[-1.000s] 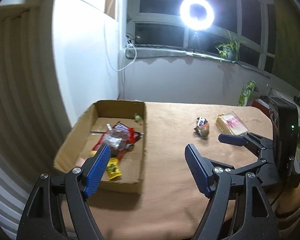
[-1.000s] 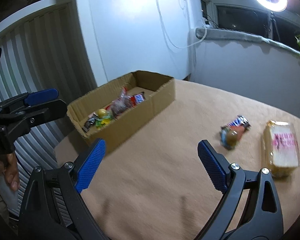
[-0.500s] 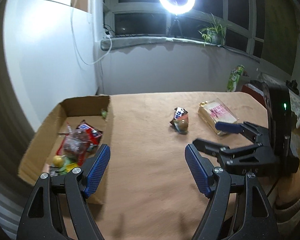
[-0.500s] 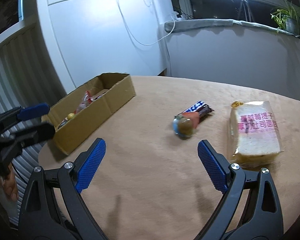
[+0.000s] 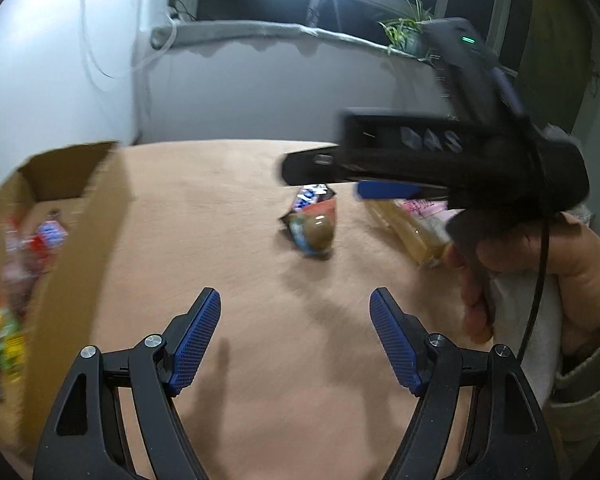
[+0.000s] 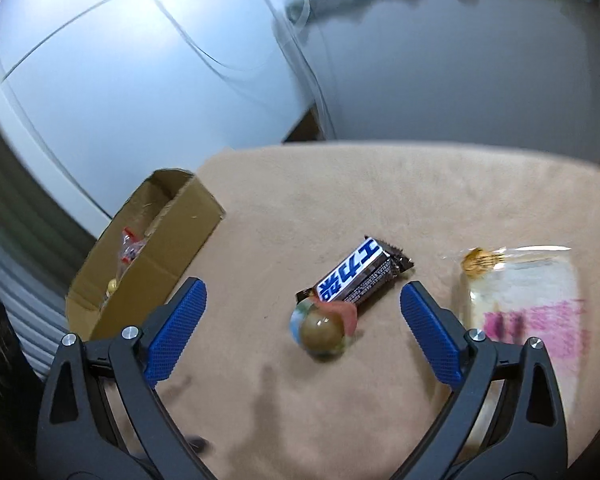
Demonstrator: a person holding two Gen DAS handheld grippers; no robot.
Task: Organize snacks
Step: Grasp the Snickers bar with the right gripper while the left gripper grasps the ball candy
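The chocolate bar in its dark wrapper with a blue-and-white label lies near the middle of the tabletop, touching a round brown wrapped snack at its nearer end. A clear bag of sliced bread lies just beside them, toward the right edge. My right tool hangs over the round snack, jaws wide, gripping nothing. My left tool is also wide and empty, above bare cloth nearer the front edge. The cardboard box at the left edge holds several wrapped snacks.
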